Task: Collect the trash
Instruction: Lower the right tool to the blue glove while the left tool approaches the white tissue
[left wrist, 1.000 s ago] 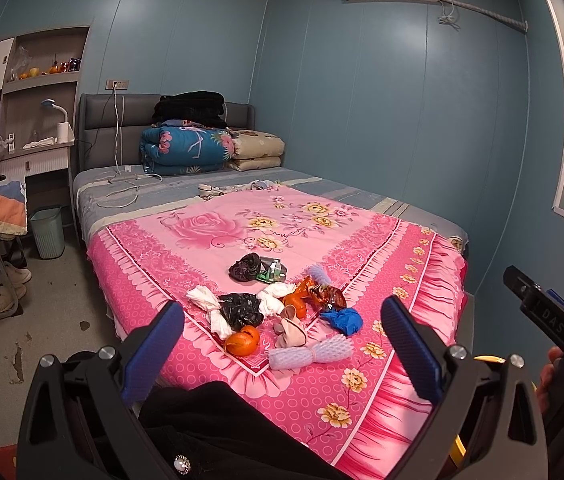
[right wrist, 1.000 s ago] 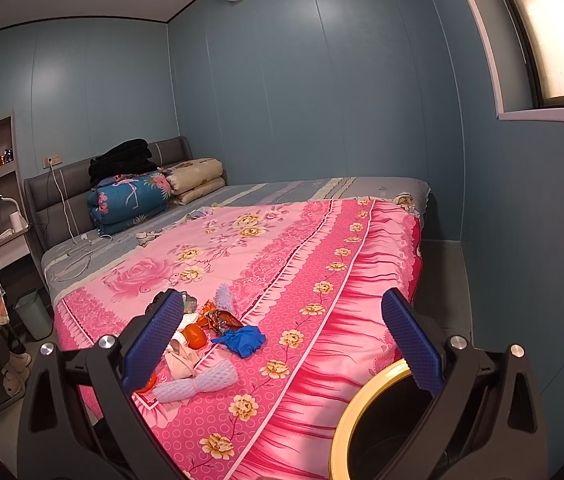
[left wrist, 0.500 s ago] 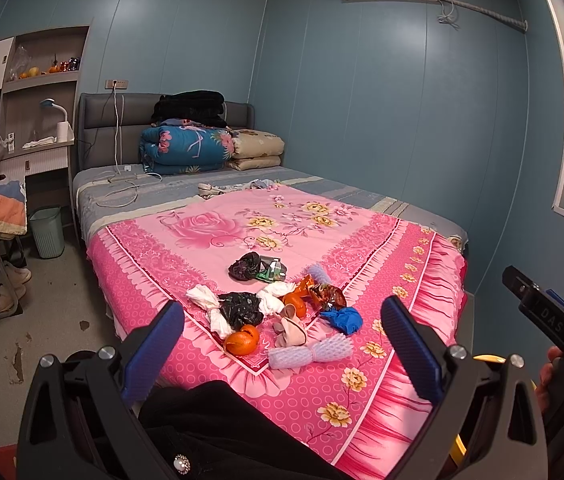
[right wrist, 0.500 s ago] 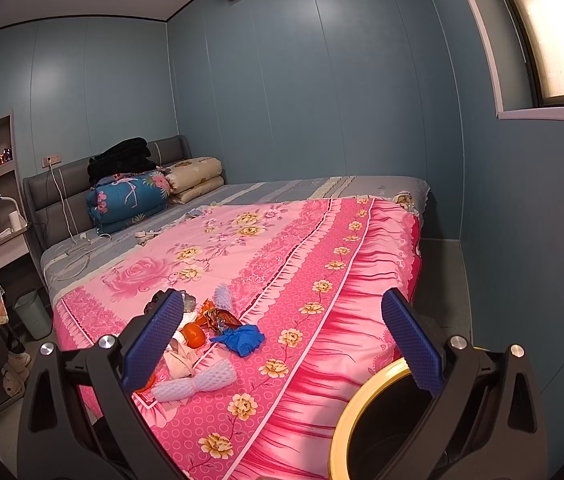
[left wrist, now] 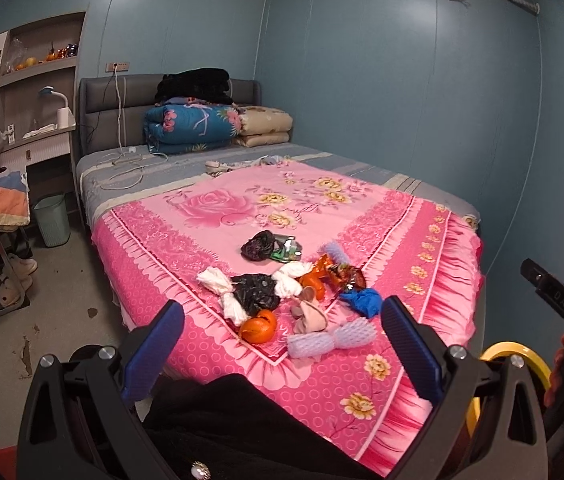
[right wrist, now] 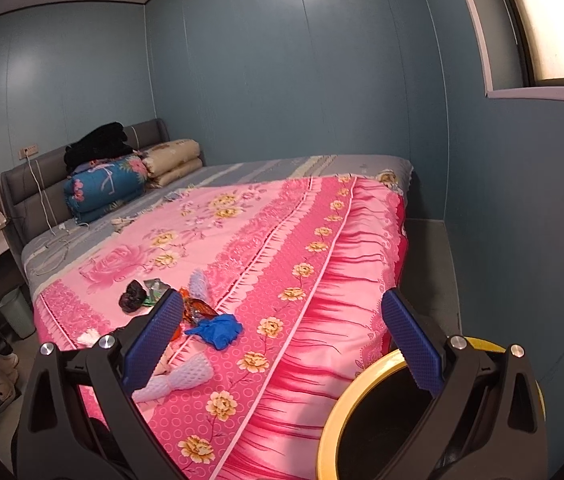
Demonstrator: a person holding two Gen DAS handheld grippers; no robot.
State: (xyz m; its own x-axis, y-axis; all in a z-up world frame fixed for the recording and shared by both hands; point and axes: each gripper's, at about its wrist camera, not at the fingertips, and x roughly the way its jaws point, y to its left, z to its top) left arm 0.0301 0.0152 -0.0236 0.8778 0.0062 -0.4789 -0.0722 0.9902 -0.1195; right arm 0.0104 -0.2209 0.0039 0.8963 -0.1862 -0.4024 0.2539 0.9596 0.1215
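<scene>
Both the left tool (left wrist: 282, 344) and right tool (right wrist: 282, 344) hang released and empty; the trash pile (left wrist: 282, 292) lies on the bed just ahead, the yellow-rimmed bin (right wrist: 362, 400) below the right tool, seemingly ready to receive it.

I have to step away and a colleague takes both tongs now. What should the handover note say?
Left tongs: open, holding nothing, short of the bed's near edge.
Right tongs: open, holding nothing, above the yellow-rimmed bin beside the bed.
Trash lies in a cluster on the pink bedspread: orange peel, black plastic bag, white tissues, blue glove, foam fruit net, snack wrappers.
Done: nothing visibly collected.
Left: every piece into the bin.
</scene>
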